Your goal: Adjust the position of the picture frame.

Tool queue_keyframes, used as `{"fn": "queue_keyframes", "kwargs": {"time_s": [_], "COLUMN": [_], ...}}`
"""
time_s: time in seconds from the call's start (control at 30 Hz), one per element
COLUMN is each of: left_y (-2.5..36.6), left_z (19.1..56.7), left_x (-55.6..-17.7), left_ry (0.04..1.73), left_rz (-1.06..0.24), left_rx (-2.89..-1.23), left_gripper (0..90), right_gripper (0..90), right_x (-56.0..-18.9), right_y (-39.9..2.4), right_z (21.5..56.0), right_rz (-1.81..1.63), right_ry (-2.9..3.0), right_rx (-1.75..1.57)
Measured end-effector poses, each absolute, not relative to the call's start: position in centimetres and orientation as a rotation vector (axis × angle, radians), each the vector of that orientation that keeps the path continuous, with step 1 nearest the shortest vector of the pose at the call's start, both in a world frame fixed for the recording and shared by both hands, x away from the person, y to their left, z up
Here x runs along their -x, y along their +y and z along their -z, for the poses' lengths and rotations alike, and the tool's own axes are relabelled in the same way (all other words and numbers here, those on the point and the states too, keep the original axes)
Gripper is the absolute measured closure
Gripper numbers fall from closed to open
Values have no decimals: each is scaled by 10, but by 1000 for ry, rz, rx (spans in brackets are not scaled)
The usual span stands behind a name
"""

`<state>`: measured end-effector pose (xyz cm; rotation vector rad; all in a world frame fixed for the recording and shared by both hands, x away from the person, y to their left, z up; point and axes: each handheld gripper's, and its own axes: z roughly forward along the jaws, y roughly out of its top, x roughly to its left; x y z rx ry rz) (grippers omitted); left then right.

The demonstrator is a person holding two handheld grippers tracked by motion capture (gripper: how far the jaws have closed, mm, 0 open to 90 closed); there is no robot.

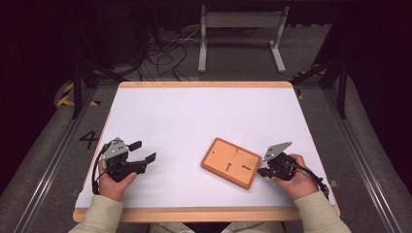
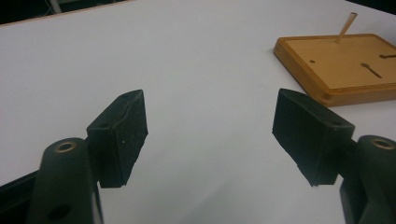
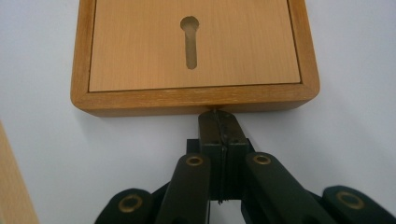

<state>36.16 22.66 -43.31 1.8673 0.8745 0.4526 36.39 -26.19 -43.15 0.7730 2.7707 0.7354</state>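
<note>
- Nearest the person, at the wooden board's [image 1: 231, 162] right edge, the right gripper [image 3: 219, 122] has its jaws pressed together, tips touching the rim and holding nothing I can make out.
- Well left of the board, the left gripper [image 1: 145, 152] sits spread wide and empty.
- Board lies flat on the worktop [image 1: 194, 111], with a keyhole slot [image 3: 189, 41]; a thin stick [image 2: 346, 26] rises at its far edge.
- Likely stiff, light, smooth; clamp it across the rim.

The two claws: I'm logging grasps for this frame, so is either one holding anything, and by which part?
Nothing is held. The left claw is open over bare table. The right claw is shut with its tip at the edge of the wooden board, not around it.
</note>
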Motion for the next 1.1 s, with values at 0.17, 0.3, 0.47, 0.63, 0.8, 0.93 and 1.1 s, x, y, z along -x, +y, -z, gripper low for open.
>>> {"fn": "queue_keyframes", "kwargs": {"time_s": [0.17, 0.3, 0.47, 0.63, 0.8, 0.93, 1.1], "left_y": [228, 228, 228, 225, 223, 224, 225], "left_z": [433, 434, 434, 434, 434, 435, 435], "left_x": [-361, -362, -362, -363, -363, -364, -364], "left_ry": [880, 879, 878, 877, 887, 887, 884], "left_rz": [-450, -445, -443, -446, -439, -427, -416], "left_rx": [-1866, -1866, -1865, -1878, -1876, -1877, -1878], "left_gripper": [267, 267, 267, 268, 291, 328, 346], "right_gripper": [900, 900, 900, 900, 900, 900, 900], "right_x": [-379, -389, -396, -413, -442, -452, -451], "right_y": [-239, -221, -217, -222, -218, -216, -217], "right_z": [433, 435, 428, 413, 422, 432, 433], "right_rz": [-769, -791, -782, -798, -796, -814, -831], "right_ry": [2766, 2770, 2765, 2666, 2636, 2677, 2732], "right_rx": [-732, -705, -714, -786, -827, -841, -854]}}
